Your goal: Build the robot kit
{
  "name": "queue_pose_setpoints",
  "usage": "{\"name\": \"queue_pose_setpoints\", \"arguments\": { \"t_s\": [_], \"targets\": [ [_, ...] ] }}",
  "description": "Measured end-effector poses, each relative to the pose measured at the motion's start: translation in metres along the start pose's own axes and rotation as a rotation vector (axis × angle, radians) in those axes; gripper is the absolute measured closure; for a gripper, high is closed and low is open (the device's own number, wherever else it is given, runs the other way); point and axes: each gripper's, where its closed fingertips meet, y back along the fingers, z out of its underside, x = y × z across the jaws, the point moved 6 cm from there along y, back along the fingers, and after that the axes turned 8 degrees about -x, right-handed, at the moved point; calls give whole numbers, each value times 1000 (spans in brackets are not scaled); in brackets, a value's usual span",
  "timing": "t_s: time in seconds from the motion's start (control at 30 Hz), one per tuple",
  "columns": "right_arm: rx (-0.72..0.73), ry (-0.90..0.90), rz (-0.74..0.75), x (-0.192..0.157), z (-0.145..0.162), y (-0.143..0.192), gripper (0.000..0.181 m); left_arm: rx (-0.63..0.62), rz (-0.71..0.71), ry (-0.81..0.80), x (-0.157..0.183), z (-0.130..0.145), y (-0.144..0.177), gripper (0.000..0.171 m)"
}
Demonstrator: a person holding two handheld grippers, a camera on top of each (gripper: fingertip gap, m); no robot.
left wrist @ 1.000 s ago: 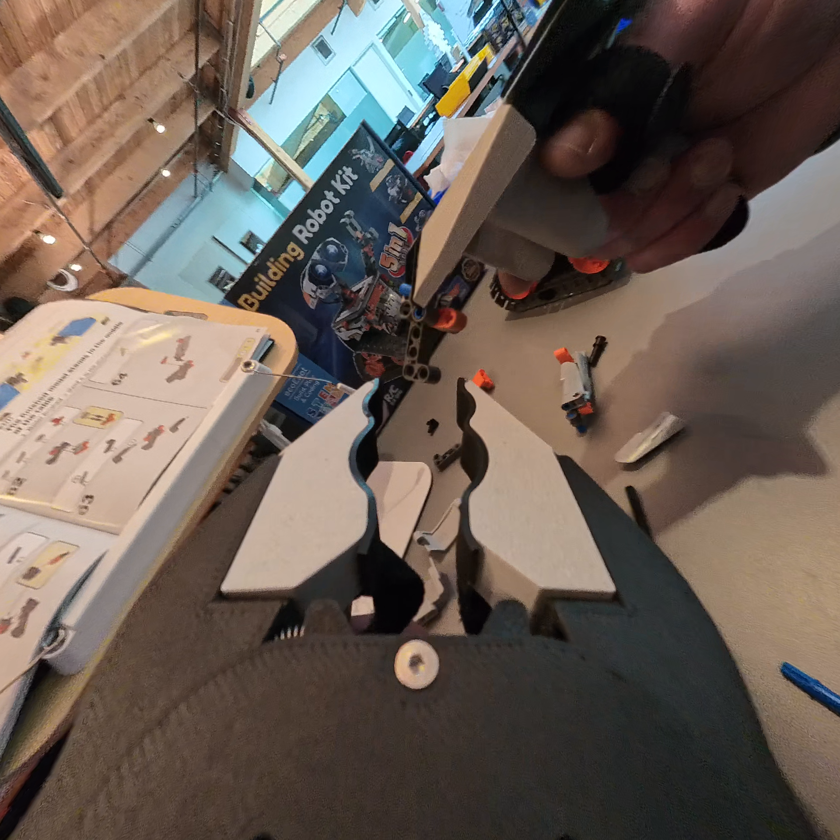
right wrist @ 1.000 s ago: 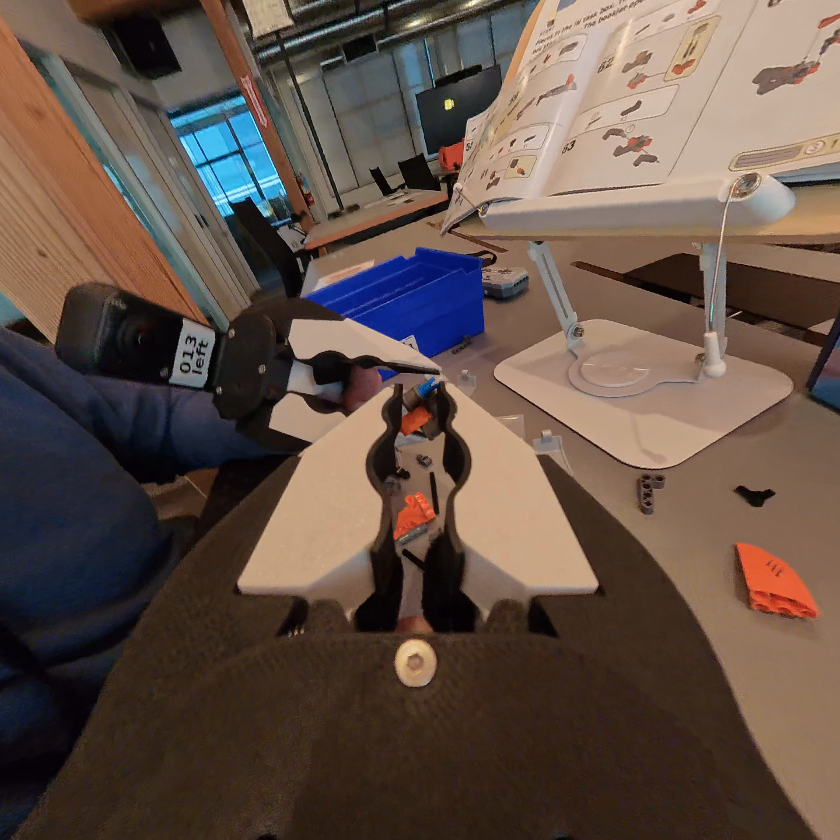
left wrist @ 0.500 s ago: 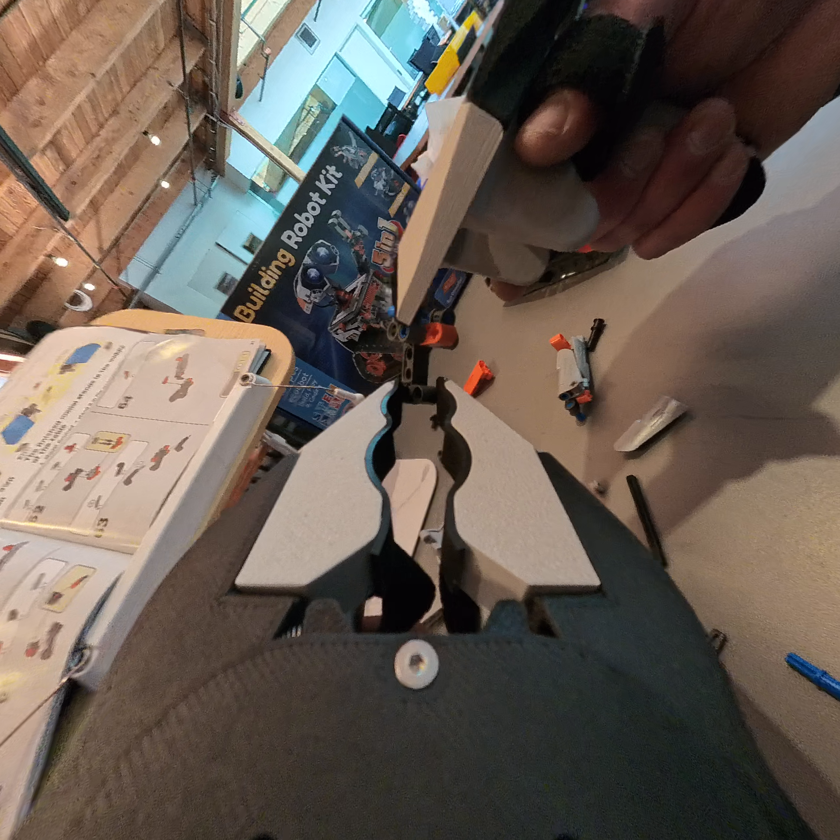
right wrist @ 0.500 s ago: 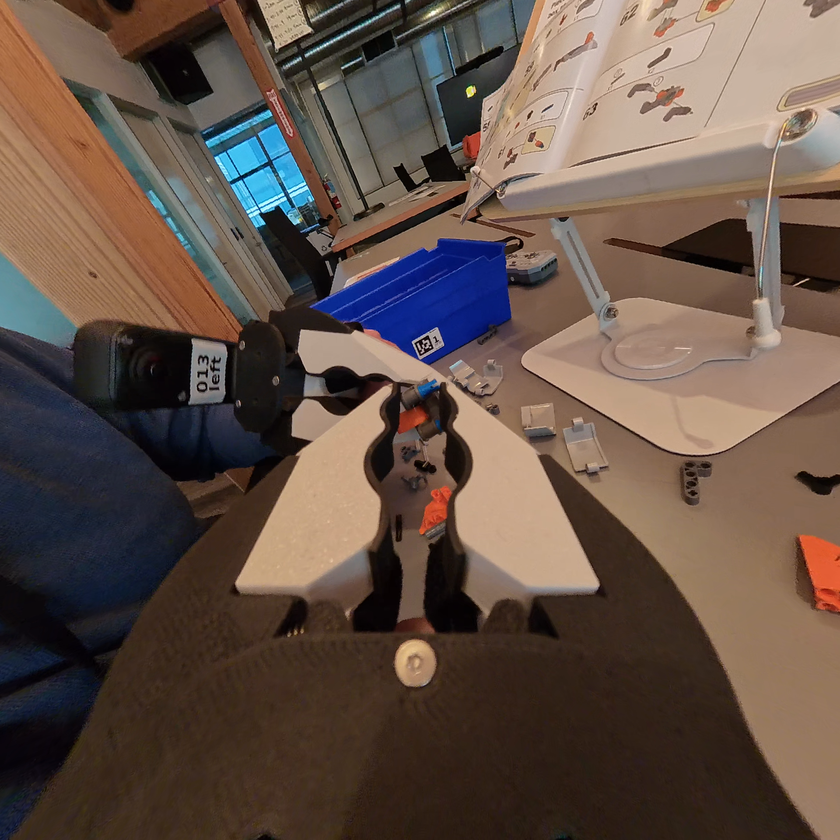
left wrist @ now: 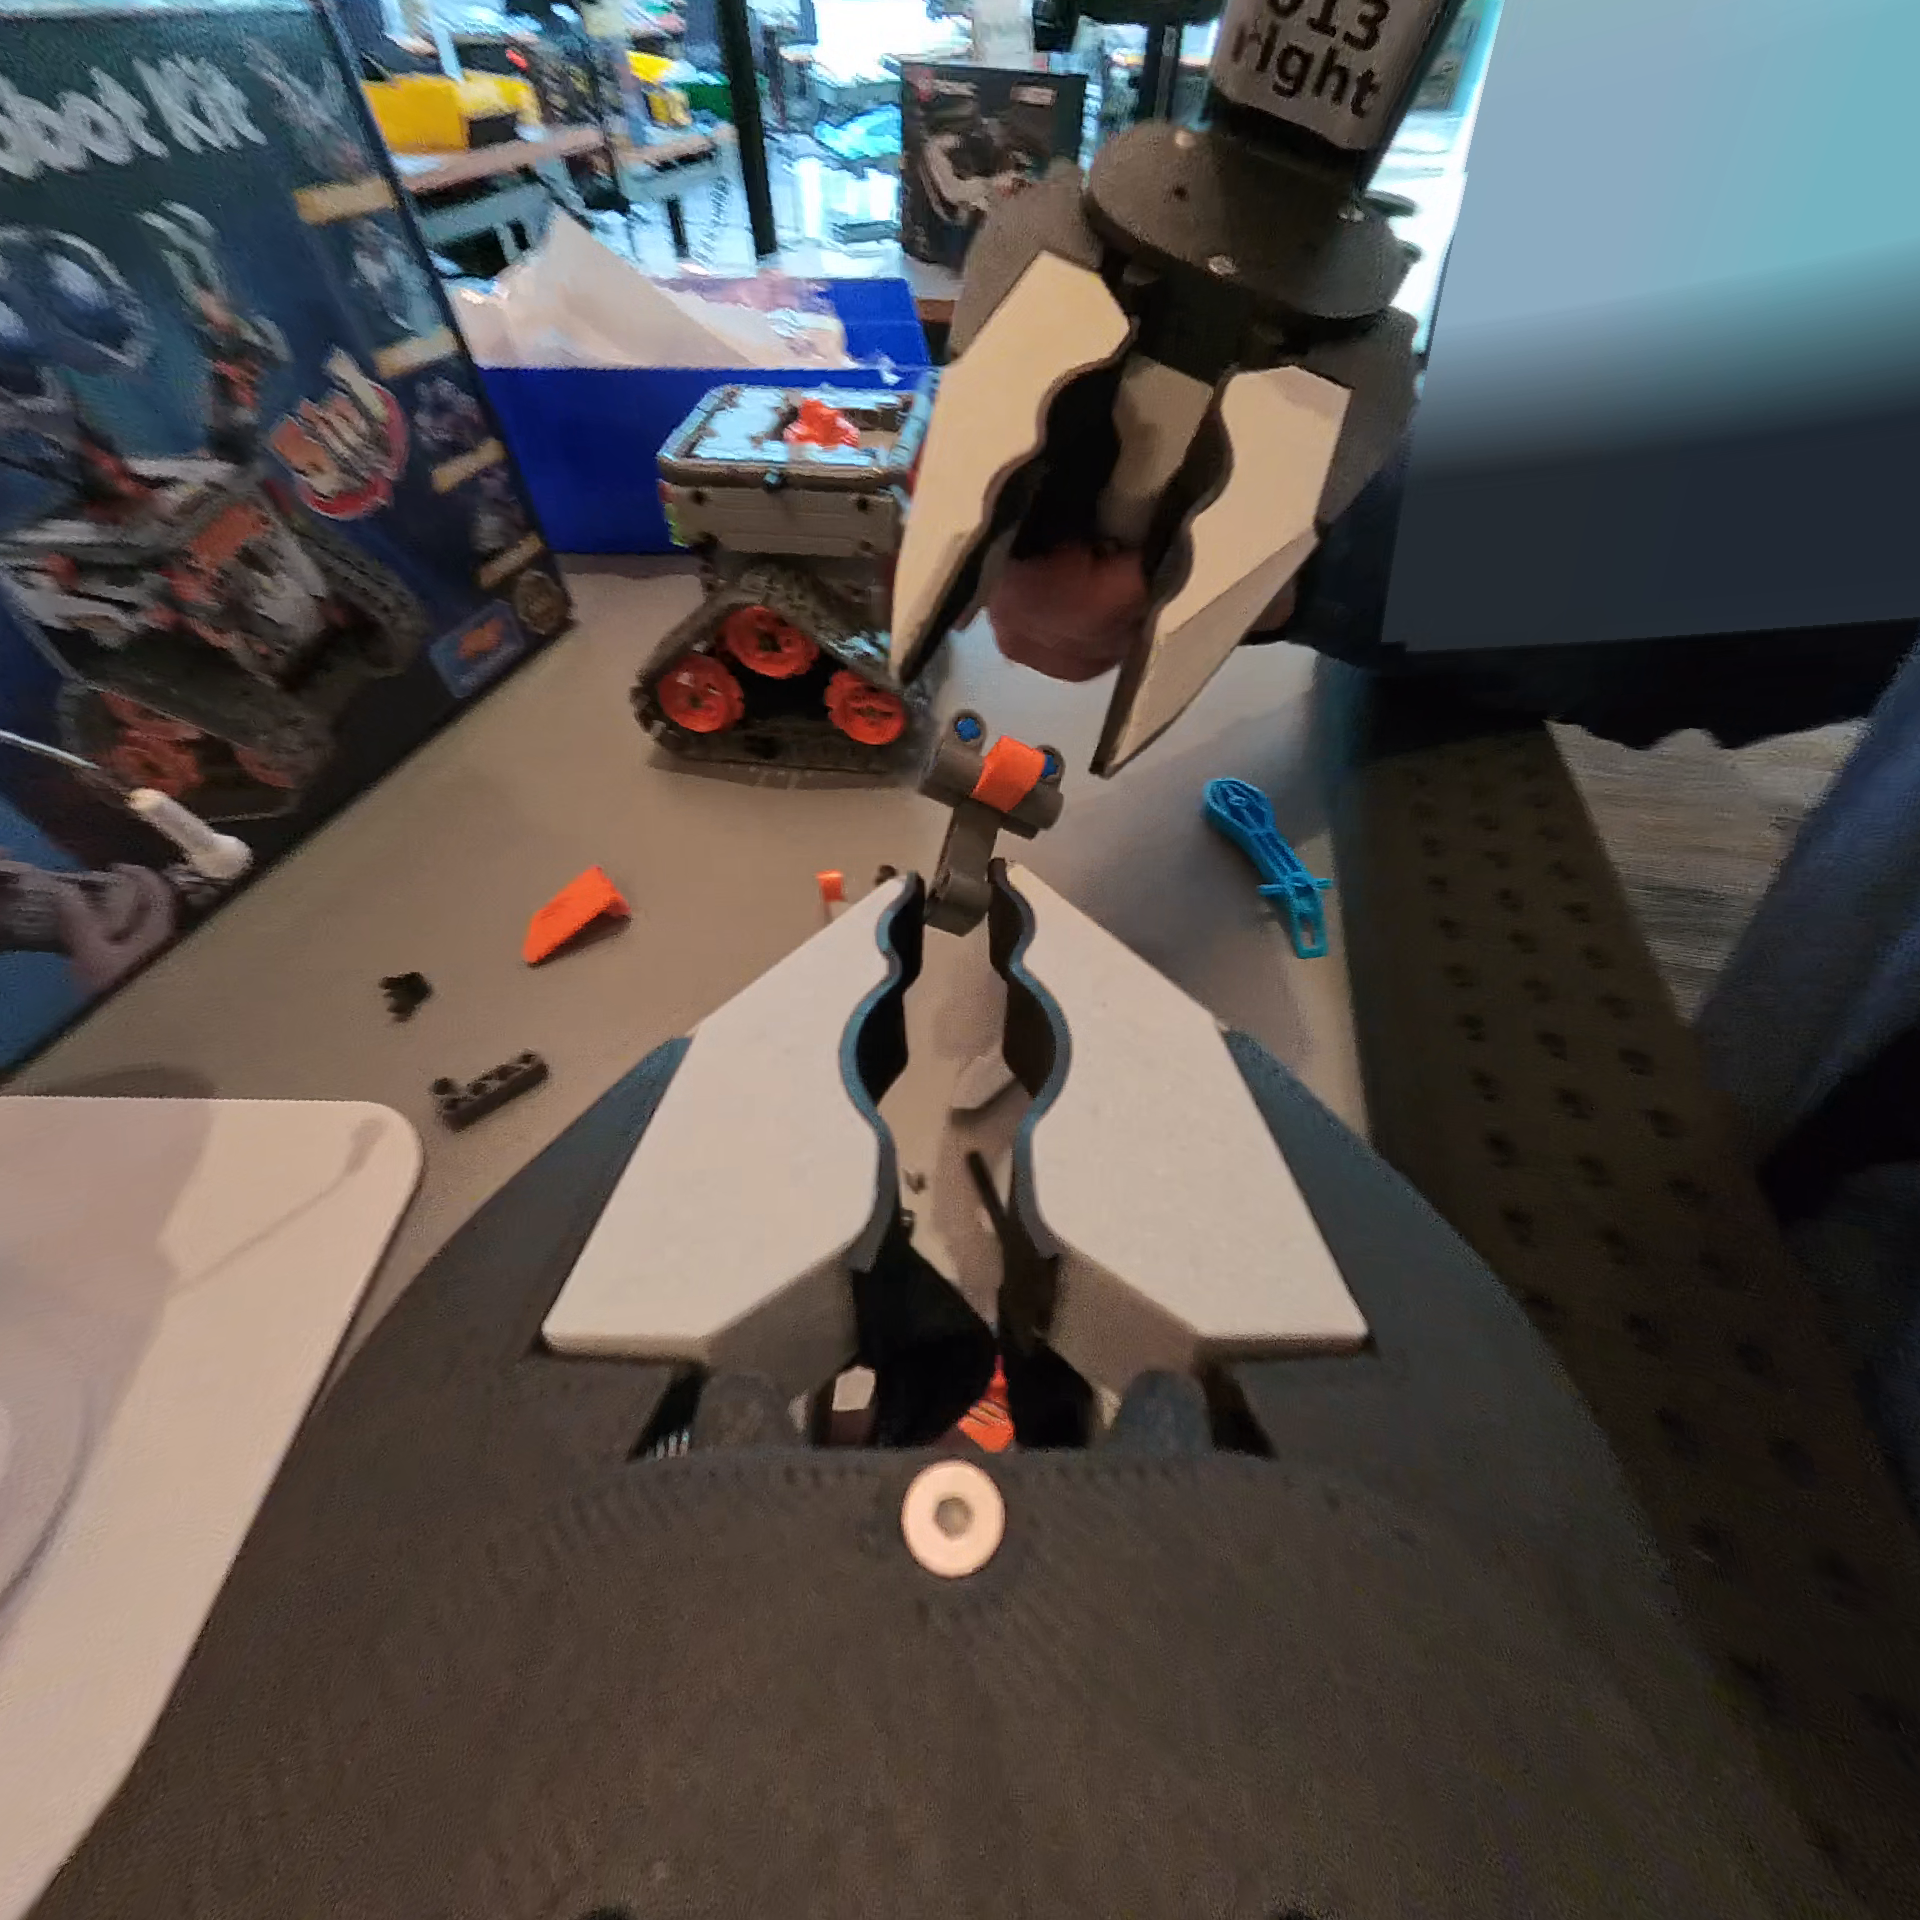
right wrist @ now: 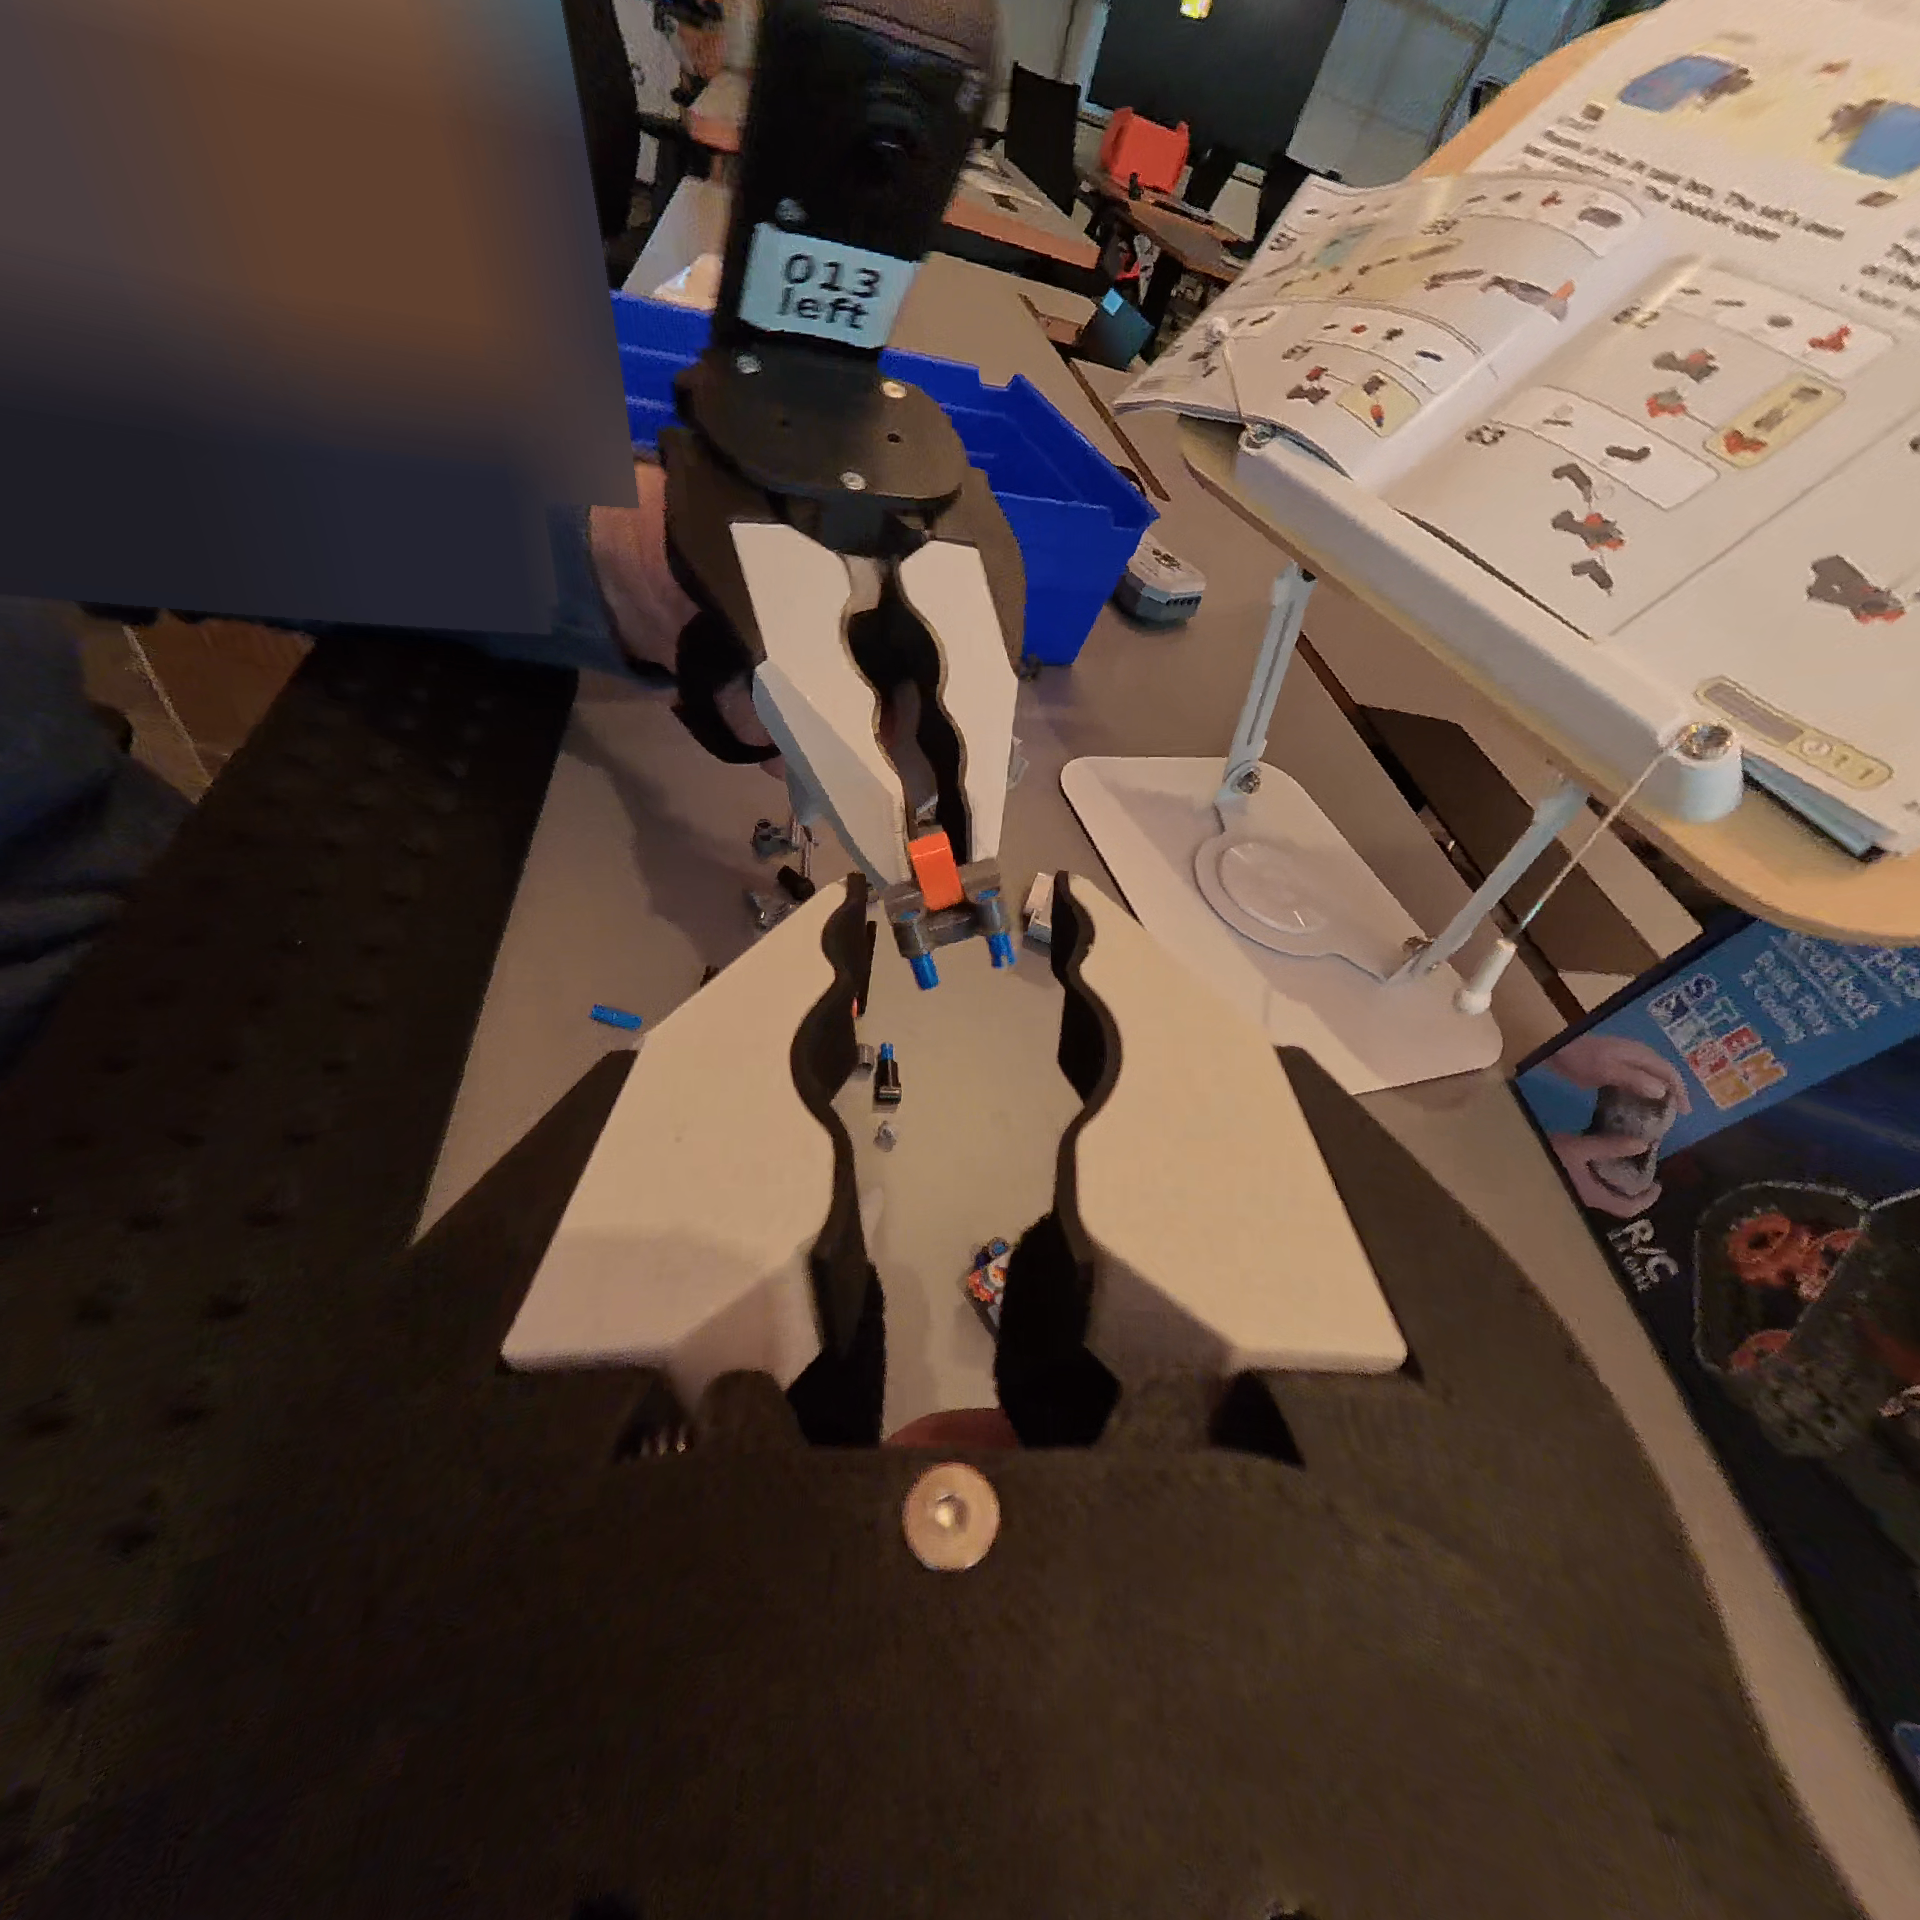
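A small grey brick assembly (left wrist: 995,781) with an orange sleeve and blue pins is pinched by its lower stem in my left gripper (left wrist: 956,896), which is shut on it and holds it above the grey table (left wrist: 436,831). My right gripper (right wrist: 958,891) is open and empty, its jaws on either side of the assembly (right wrist: 940,896) without touching it. In the left wrist view the right gripper (left wrist: 1003,717) points down at the assembly from just above. In the right wrist view the left gripper (right wrist: 935,868) comes in from the far side.
A tracked vehicle model (left wrist: 779,582) stands by the kit box (left wrist: 208,520). A blue bin (right wrist: 1039,468) and a book stand (right wrist: 1247,883) bearing an instruction booklet (right wrist: 1558,416) stand beyond. An orange wedge (left wrist: 577,909), a blue tool (left wrist: 1262,842), a black beam (left wrist: 488,1086) and small loose parts (right wrist: 885,1075) lie about. The tips of both grippers are at nearly the same place. The black beam (left wrist: 488,1086) is about 20 cm from both grippers' fingertips.
The right gripper held the assembly and has opened and let go. The left gripper has closed on its stem. Both grippers have swung round to face each other.
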Motion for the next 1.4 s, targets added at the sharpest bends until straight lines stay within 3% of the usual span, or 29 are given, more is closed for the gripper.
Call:
{"name": "queue_pose_setpoints", "arguments": {
  "t_s": [0.2, 0.27, 0.4, 0.43, 0.47, 0.6, 0.8, 1.1, 1.2, 1.4],
  "targets": [
    [-134, 262, 59, -15, 7, -6, 148, -24, 96, 4, 5, 3, -2, 161],
    [-111, 239, 39, -18, 5, -6, 158, -65, 108, -27, 9, 6, -4, 162],
    [-149, 165, 25, -15, 10, -6, 158, -125, 34, -54, 7, 6, -5, 161],
    [-164, 131, 17, -13, 15, -3, 159, -153, -25, -67, 3, 6, 0, 149],
    [-203, 95, -23, -14, 22, 0, 159, -197, -98, -91, -2, 6, 8, 148],
    [-347, 19, -100, -21, 60, 3, 158, -347, -333, -200, -8, 7, 53, 155],
    [-504, -40, -191, -34, 98, 1, 159, -553, -525, -258, -1, 19, 100, 156],
    [-579, -53, -206, -42, 116, 10, 159, -572, -608, -217, 5, 27, 142, 156],
    [-603, -23, -221, -46, 119, 9, 145, -580, -644, -211, 7, 27, 155, 155],
    [-523, -11, -177, -37, 109, 16, 140, -593, -745, -183, 15, 24, 198, 153]
  ]
}}
